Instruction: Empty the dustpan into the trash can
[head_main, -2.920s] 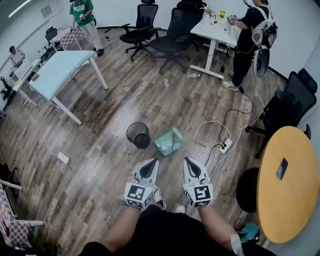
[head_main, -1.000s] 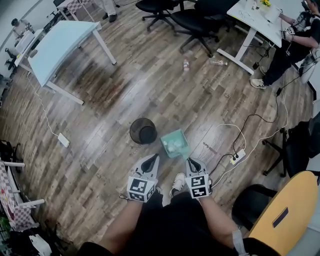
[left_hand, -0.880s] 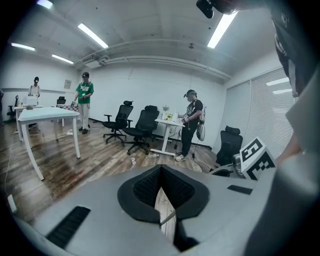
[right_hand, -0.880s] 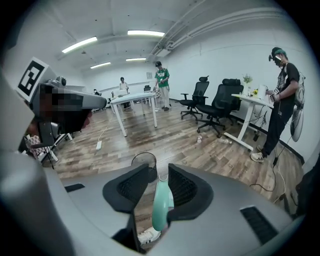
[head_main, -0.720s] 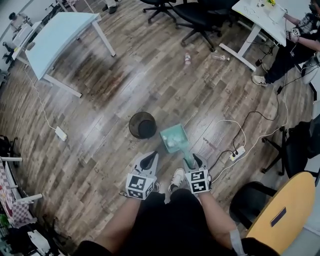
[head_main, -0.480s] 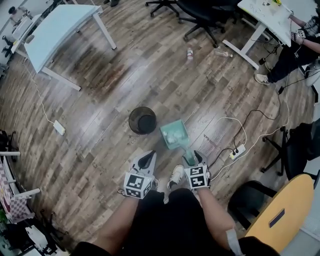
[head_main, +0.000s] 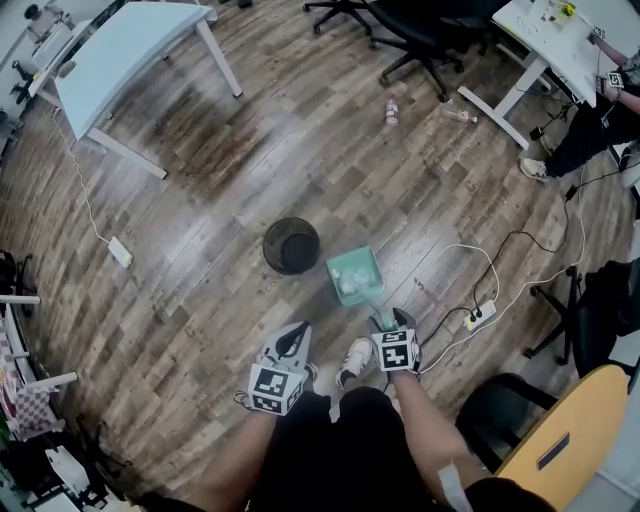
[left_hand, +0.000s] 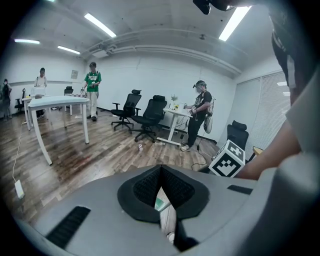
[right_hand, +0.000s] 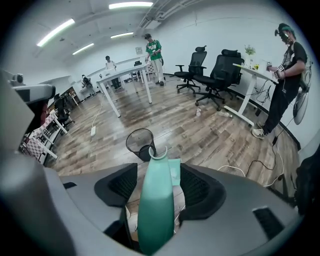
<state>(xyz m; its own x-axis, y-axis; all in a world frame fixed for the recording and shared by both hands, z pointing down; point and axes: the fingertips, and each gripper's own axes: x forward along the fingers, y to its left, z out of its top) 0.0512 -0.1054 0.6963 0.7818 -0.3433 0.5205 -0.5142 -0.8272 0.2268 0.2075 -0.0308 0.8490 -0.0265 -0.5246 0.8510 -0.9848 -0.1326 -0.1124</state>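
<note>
Nearest the person, well short of the trash can (head_main: 291, 245), the left gripper (left_hand: 160, 170) has its jaws closed tip to tip on nothing. It looks idle, probably because one hand is enough for the lift. To the near right of the can, the right gripper (right_hand: 157, 175) points steeply down with its jaws spread wide, having just been opening. The dustpan's green handle (right_hand: 156, 210) stands between them with a gap on either side, so nothing is gripped yet. The spread seems meant to straddle the handle before closing on it.

The dustpan (head_main: 355, 277) lies on the floor just right of the can, handle toward the person, with pale scraps in its tray, not yet emptied. Beyond the can lie two bottles (head_main: 391, 110), and far to its left stands one light-blue table (head_main: 120, 60). In all there are one can, one dustpan and two grippers.
</note>
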